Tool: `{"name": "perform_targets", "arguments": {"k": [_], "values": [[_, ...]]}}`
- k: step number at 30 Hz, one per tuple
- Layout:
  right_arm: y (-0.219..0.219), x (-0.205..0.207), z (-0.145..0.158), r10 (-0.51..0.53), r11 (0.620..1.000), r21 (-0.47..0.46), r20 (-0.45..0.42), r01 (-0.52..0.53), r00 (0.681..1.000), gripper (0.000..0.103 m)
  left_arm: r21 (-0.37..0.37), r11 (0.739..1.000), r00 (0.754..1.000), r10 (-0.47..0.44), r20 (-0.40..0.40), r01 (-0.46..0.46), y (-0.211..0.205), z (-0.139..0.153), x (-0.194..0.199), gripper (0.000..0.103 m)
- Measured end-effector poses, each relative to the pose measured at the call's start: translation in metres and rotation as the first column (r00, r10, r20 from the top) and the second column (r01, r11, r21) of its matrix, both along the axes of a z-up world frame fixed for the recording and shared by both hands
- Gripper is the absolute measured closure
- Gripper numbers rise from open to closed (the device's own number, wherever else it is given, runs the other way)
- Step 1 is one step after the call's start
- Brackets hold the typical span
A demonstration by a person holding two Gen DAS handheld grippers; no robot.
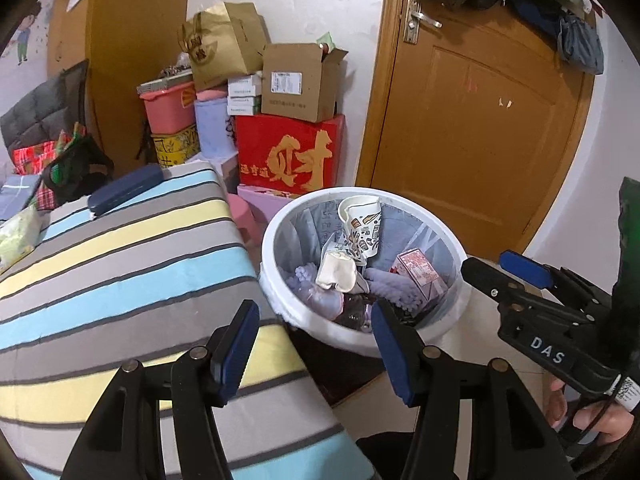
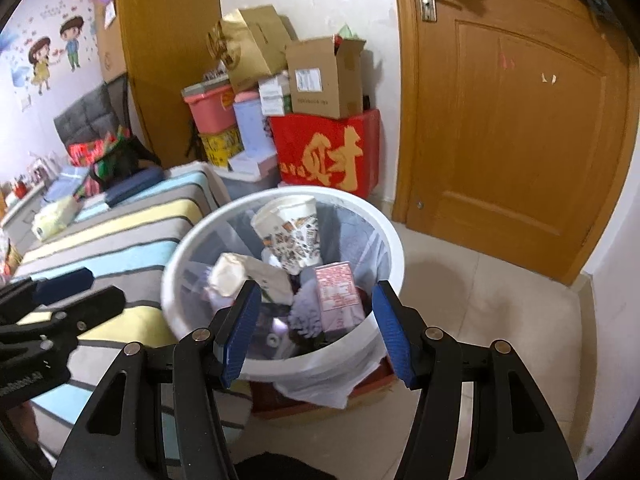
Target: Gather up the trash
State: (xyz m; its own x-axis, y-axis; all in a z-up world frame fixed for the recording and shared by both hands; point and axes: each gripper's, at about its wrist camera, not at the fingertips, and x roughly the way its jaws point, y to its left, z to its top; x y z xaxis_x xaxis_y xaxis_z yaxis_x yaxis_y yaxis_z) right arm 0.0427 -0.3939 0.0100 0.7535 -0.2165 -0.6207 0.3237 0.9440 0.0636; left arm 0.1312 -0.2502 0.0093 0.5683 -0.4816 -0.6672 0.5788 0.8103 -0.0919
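The right hand-held gripper (image 2: 314, 330) hangs with its blue-padded fingers spread wide and nothing between them, poised just above the near rim of the round white plastic waste bin (image 2: 390, 236), pointing down into it. The left hand-held gripper (image 1: 316, 342) is likewise agape and empty, held over the corner of the striped bed (image 1: 120, 248) just beside the bin, tilted towards its mouth. Both are carried low and forward, the right one a touch further out over the floor. Inside the bin, which is lined with a thin clear plastic bag (image 2: 320, 390) spilling over its rim at the front, lies the trash: a crumpled printed paper cup (image 2: 292, 232) leaning against the far wall, a squashed cream-coloured paper wad (image 2: 230, 274), a pink printed carton (image 2: 336, 292) and some fluffy lilac material (image 1: 394, 288). All of it looks light and yielding; I would guess the cup and wad collapse under a pinch, so a gentle close on a folded edge would do. The liner looks slippery and flimsy, best gathered at the bunched overhang. The bin itself seems stiff and light, and its rim is the natural hold. It stands on the tiled floor (image 2: 500, 320) between the bed and the wooden door (image 2: 520, 120).
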Motion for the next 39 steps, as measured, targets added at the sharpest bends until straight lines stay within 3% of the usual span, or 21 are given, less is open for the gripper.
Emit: {"name": "perform_targets", "arguments": {"k": [9,12,24,39], "values": [[0.028,-0.022,0.007,0.033,0.999,-0.023,0.081,-0.031,0.996,0.043,0.035,0.995,0.988,0.085,0.127,-0.09,0.023,0.009,-0.039,0.045],[0.038,-0.029,0.009,0.052,0.998,-0.053,0.105,-0.047,0.993,0.043,-0.004,0.993,0.986,0.115,0.12,-0.115,0.038,0.009,-0.048,0.045],[0.068,-0.04,0.0,0.08,0.996,-0.055,0.148,-0.073,0.986,0.043,-0.019,0.972,0.957,0.233,0.173,-0.234,0.078,0.004,-0.081,0.045],[0.08,-0.048,-0.003,0.077,0.996,-0.055,0.154,-0.069,0.985,0.043,-0.021,0.972,0.957,0.235,0.172,-0.235,0.086,0.003,-0.087,0.045]]}}
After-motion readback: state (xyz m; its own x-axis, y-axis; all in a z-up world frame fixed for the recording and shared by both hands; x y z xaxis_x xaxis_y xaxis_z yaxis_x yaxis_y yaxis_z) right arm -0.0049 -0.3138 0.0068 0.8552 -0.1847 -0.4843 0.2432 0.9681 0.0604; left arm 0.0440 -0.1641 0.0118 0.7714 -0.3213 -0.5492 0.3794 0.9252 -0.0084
